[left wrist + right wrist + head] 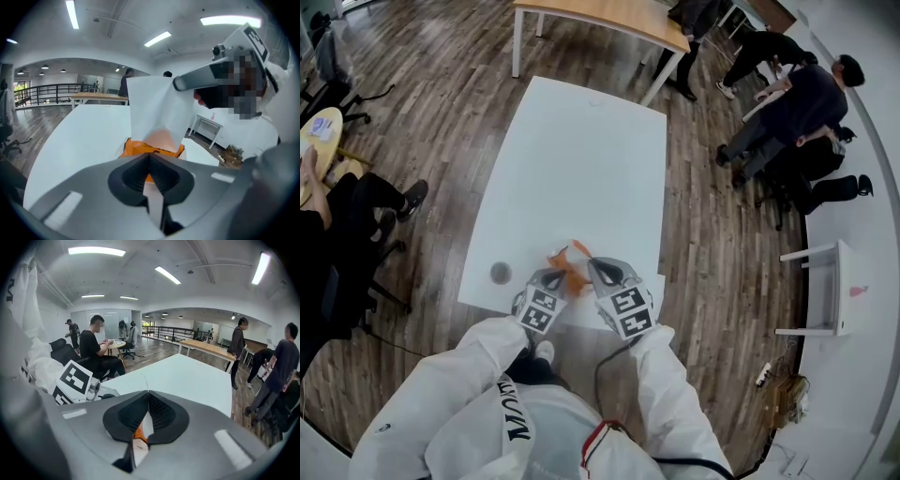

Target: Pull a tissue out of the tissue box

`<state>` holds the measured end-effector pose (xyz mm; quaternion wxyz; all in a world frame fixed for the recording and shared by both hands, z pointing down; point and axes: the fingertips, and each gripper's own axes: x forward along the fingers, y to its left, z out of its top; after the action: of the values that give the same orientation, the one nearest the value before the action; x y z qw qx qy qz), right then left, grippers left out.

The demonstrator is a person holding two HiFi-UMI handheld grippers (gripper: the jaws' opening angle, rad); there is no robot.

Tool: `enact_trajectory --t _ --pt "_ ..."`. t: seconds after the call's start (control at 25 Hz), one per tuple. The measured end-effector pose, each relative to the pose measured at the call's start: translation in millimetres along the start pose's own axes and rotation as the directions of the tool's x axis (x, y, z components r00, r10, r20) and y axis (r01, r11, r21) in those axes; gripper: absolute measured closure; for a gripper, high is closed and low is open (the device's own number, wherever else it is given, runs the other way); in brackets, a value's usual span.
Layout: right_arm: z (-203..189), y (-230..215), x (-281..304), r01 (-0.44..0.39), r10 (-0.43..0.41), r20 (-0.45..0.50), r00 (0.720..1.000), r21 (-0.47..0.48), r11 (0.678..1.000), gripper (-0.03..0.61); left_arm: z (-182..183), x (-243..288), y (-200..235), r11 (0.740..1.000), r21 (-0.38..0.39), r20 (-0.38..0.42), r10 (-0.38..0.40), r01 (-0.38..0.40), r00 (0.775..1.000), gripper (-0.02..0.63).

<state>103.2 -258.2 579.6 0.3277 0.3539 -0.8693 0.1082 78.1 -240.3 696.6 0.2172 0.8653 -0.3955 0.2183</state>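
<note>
A brown wood floor [422,141] fills the room. On it stands a big white table [572,159]. A tan table [609,19] stands past its far end, and some people [797,103] are over by the wall.

A person in a white suit [534,412] stands at the near edge of the white table and holds both tools out over it.

The left gripper [555,277] has its jaws closed together. A thin white strip shows in the slit between them, but it is hard to tell whether that is the tissue.

The right gripper [592,267] is just beside it. Its jaws are closed tight too, and they pinch a bit of the orange and white tissue box [138,434].

A white tissue [152,112] stands tall, straight up out of the box, just past the tips of the left jaws.

The tissue box [568,273] is small and orange. It sits on the table near the close edge, right between the tips of the two tools.

A little grey round thing [501,273] sits on the table to the left of the box, apart from it.
</note>
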Motion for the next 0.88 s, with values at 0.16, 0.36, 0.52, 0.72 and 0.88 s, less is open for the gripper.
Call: enact_trajectory --t 0.16,0.36,0.52,0.72,0.88 --pt "-6 0 0 0.000 0.000 -0.017 1.000 0.010 1.000 0.574 -9 14 -2 1.000 -0.009 -0.030 -0.004 0.004 1.000 0.614" --pt "-6 -1 0 -0.005 0.005 -0.010 1.000 0.013 1.000 0.574 -10 24 -4 1.000 -0.007 -0.046 -0.014 0.014 0.999 0.614" --pt "-5 -3 1 -0.005 0.005 0.000 1.000 0.016 1.000 0.574 -15 33 -2 1.000 -0.020 -0.064 -0.012 0.010 0.998 0.614" --pt "-2 -1 0 -0.020 0.020 -0.003 1.000 0.035 0.999 0.574 -15 41 -2 1.000 -0.024 -0.073 -0.010 0.009 0.997 0.614" --pt "-4 -2 0 -0.020 0.020 -0.014 1.000 0.051 0.998 0.574 -16 48 0 1.000 -0.028 -0.074 -0.011 0.009 0.997 0.614"
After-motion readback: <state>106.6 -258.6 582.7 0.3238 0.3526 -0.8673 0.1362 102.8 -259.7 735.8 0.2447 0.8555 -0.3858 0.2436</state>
